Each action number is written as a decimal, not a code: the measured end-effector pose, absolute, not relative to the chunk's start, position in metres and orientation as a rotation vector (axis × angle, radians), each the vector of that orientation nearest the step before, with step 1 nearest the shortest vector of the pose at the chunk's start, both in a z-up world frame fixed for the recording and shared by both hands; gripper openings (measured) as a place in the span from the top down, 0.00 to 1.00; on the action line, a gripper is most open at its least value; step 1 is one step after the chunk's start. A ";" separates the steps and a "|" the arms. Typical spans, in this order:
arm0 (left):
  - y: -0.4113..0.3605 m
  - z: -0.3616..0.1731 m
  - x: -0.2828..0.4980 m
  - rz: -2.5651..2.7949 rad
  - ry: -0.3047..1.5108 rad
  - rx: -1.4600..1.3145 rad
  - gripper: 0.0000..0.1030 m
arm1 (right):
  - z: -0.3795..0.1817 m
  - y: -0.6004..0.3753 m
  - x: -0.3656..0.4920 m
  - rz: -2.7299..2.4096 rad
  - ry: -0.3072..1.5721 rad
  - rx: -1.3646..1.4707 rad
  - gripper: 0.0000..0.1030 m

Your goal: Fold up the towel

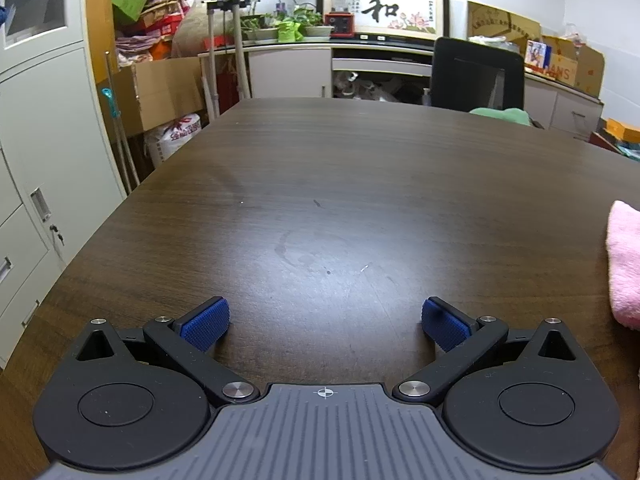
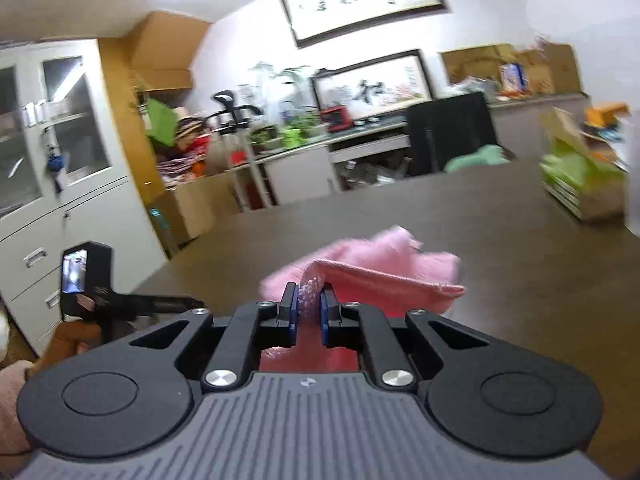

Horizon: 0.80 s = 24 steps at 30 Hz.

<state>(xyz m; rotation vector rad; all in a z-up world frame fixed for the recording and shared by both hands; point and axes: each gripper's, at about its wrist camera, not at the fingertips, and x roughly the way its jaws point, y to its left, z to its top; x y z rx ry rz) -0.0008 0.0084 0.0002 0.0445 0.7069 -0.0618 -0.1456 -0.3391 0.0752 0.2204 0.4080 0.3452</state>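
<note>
We've got the pink towel [image 2: 376, 268] pinched in our right gripper [image 2: 309, 312], blue pads [image 2: 293, 312] pressed in on a bunched bit of its edge, with the cloth running up from the jaws and draping away over the dark wooden table [image 2: 500, 216]. The rest of it sits rumpled just beyond the fingers, roughly mid-table (the right wrist view is pretty motion-blurred, so we can't tell exactly how the layers lie). Our left gripper [image 1: 325, 322] is spread wide with nothing between its blue pads [image 1: 206, 326], hovering low over bare tabletop at the near edge. From the left wrist view only a sliver of the towel shows, at the far right edge of the frame, well apart from the left fingers. In the right wrist view we can also spot the left gripper's body over on the near left, with its little screen lit. At the far end of the table there's a black office chair [image 1: 478, 74] with something green and soft [image 1: 500, 115] in front of it, and a box with green contents [image 2: 580, 176] sits on the table's far right.
</note>
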 end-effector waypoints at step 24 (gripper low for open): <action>0.090 0.024 0.007 0.133 0.720 -0.048 0.00 | 0.055 -0.249 -0.089 0.571 0.582 0.176 0.84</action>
